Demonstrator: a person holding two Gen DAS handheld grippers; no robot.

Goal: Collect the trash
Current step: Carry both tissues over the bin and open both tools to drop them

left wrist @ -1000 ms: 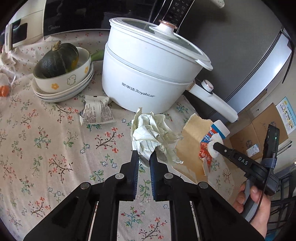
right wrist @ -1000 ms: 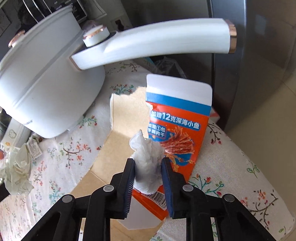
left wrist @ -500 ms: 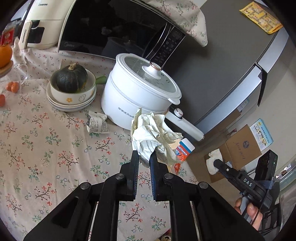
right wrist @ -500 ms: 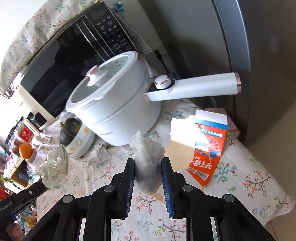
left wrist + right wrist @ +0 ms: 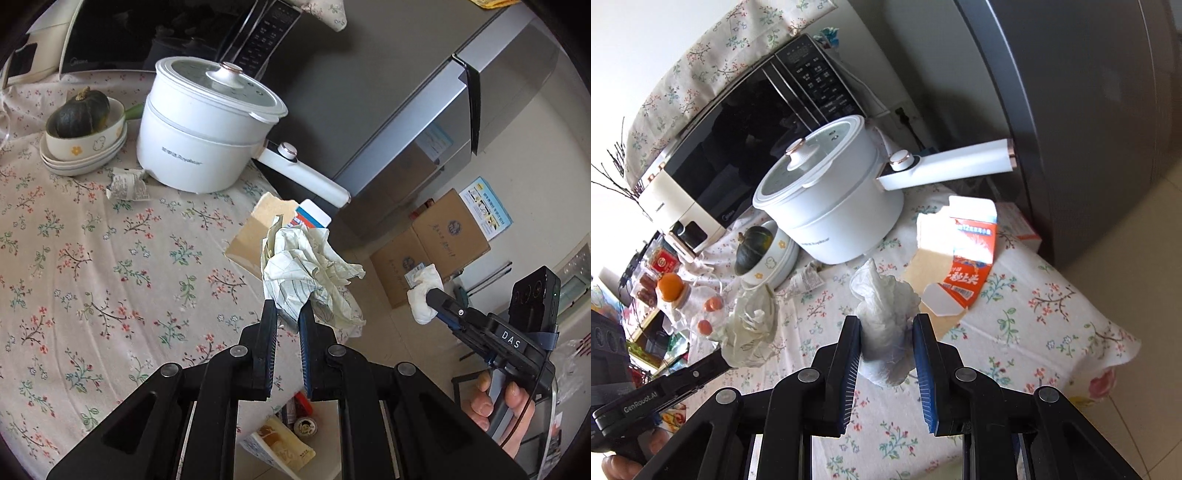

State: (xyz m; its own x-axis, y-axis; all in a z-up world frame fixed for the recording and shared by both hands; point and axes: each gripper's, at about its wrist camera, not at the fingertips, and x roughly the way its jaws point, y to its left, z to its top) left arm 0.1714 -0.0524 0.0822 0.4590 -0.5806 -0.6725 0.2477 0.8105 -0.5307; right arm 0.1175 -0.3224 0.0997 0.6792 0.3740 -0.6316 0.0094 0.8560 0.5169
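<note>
claws grip crumpled paper point(image 5: 306, 273) and white tissue point(image 5: 886, 325).

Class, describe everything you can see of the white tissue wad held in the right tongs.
The white tissue wad is crumpled soft paper, plain and unprinted, creased into folds with a pointed peak on top. It stands upright, clamped at its sides by the right tongs, its lower end hanging free below the pads. It is lifted clear of the floral tablecloth; nothing else touches it.
</note>
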